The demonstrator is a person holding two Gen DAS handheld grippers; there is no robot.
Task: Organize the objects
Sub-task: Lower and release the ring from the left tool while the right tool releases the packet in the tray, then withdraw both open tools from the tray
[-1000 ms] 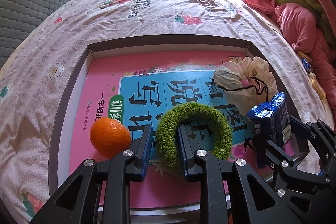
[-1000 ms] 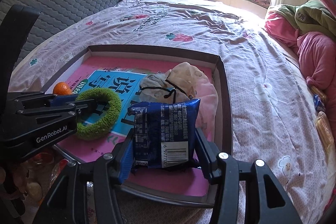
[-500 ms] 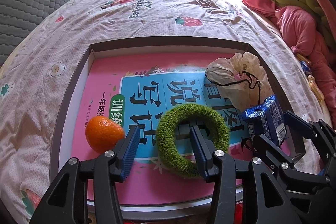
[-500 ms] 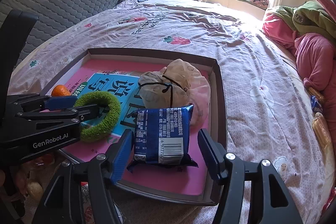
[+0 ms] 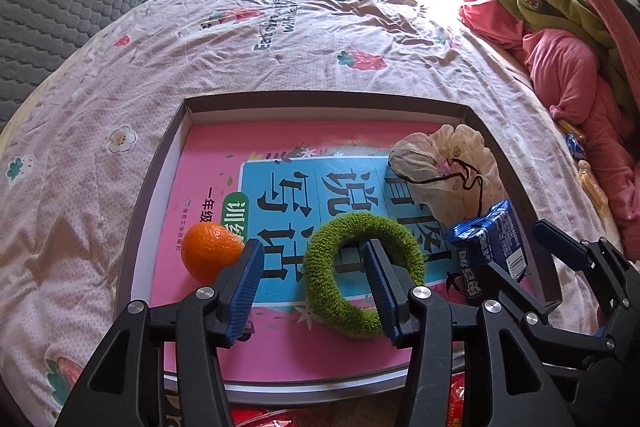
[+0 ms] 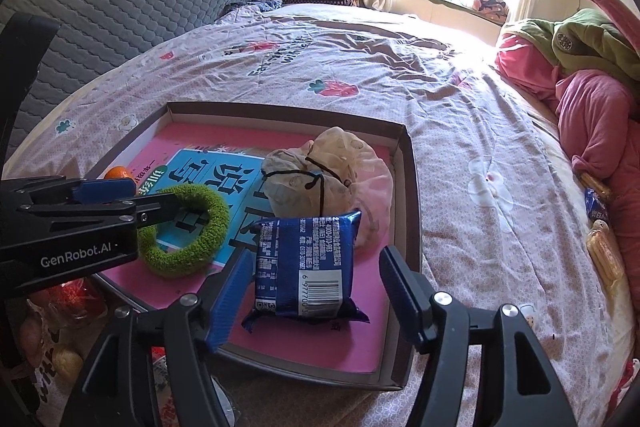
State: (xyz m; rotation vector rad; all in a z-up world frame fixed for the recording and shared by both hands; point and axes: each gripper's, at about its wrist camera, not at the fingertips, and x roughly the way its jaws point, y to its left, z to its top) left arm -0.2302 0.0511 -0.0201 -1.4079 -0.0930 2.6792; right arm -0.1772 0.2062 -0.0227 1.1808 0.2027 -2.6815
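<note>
Over tray [image 5: 160, 163] | left gripper [image 5: 316, 279] tilted down, fingers just opening, straddling green ring [image 5: 360, 307]

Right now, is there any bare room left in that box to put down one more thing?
Yes: the far left stretch of the book, between the box's back wall and the orange. The right side is crowded: cloth bag, blue packet, green ring.

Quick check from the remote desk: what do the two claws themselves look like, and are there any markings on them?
Both are matte black, angular frames with cut-out struts and silver screw heads. Each finger ends in a ribbed blue pad. The left claw shows white "GenRobot.AI" lettering on its side in the right wrist view; no lettering shows on the right claw. No cables, hands or sleeves are visible.
</note>
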